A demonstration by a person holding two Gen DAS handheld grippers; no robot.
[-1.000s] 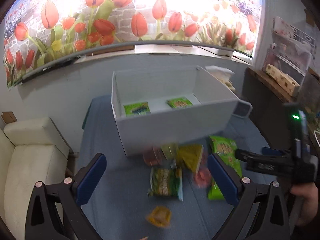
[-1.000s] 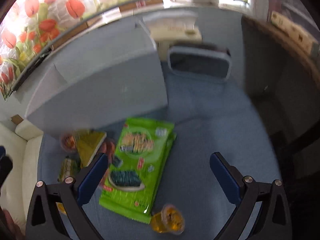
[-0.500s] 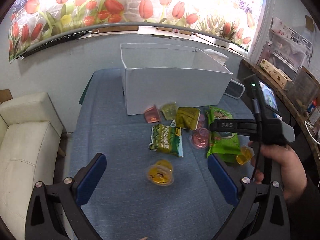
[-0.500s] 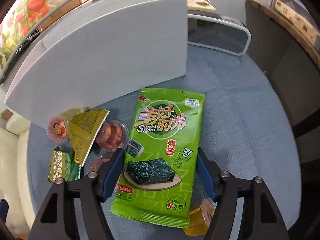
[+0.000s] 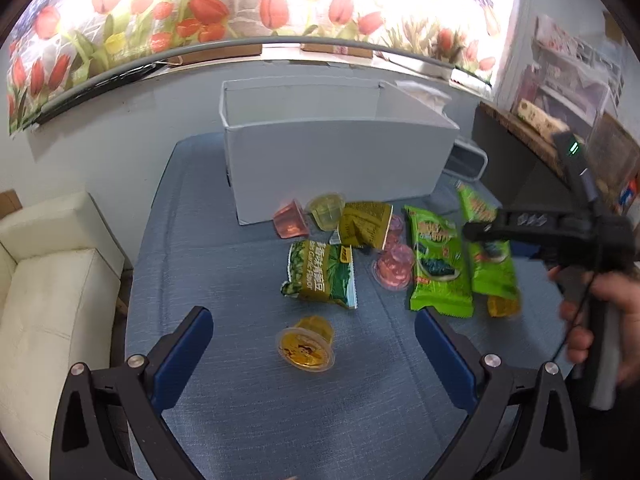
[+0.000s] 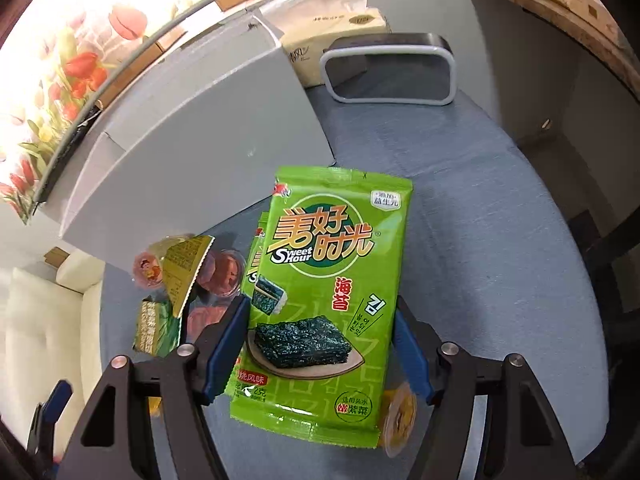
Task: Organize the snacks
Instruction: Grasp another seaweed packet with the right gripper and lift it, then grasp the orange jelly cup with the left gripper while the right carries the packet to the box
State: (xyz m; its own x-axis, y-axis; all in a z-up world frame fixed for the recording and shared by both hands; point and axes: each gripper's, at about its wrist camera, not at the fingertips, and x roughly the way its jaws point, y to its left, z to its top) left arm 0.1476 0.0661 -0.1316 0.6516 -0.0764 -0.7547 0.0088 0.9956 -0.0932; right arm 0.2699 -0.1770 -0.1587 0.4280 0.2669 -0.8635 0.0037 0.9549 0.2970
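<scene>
My right gripper is shut on a green seaweed packet and holds it off the blue tablecloth; the packet also shows in the left wrist view. A second seaweed packet lies beside it. My left gripper is open and empty, above an orange jelly cup. A green-pea packet, a gold packet, pink jelly cups and a yellow-green cup lie before the white box.
A white-rimmed dark device and a tissue box stand right of the white box. Another orange jelly cup sits under the held packet. A cream sofa is left of the table; a dark shelf is right.
My right gripper closed on the top seaweed packet and lifted it. My left gripper pulled back and dropped lower, so the box's inside is hidden.
</scene>
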